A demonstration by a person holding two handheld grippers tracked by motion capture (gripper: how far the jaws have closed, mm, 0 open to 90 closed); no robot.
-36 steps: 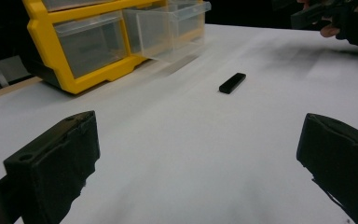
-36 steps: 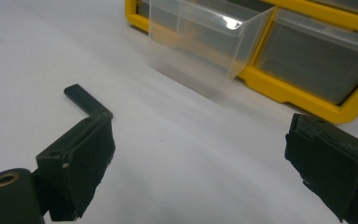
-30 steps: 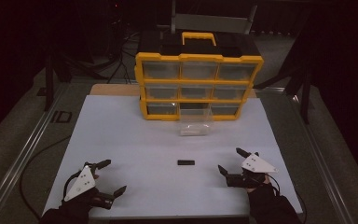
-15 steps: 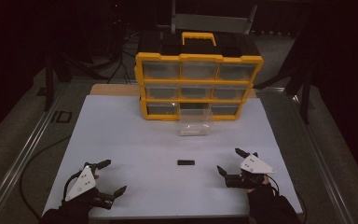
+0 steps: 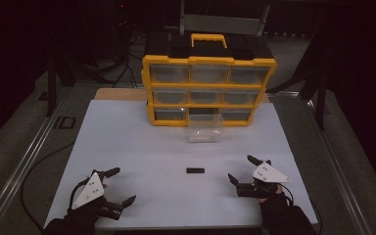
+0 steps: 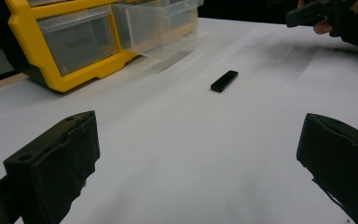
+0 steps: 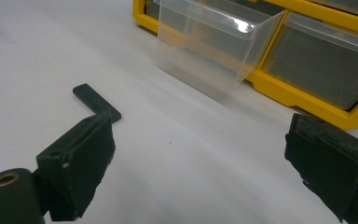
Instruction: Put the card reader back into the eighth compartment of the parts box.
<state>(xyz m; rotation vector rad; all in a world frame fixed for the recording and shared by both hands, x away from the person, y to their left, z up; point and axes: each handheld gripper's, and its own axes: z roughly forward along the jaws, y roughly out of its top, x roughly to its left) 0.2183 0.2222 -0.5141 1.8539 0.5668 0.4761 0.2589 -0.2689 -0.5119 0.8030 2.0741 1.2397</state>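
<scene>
A small flat black bar (image 5: 195,171) lies on the white table top between the two grippers; I also see the bar (image 6: 224,80) ahead in the left gripper view and the bar (image 7: 96,102) just past the left jaw in the right gripper view. My left gripper (image 5: 118,186) stands open near the front left edge, nothing between its jaws. My right gripper (image 5: 244,170) is open too, a little right of the bar and empty. A yellow organiser (image 5: 208,90) with clear drawers stands at the back. Its bottom middle drawer (image 5: 205,128) is pulled out towards me.
The white table top (image 5: 127,142) has a bare stretch between the organiser and the grippers. A black carry handle (image 5: 208,39) tops the organiser. Metal rails (image 5: 24,156) run along the table's left side, and dark stands and cables sit behind.
</scene>
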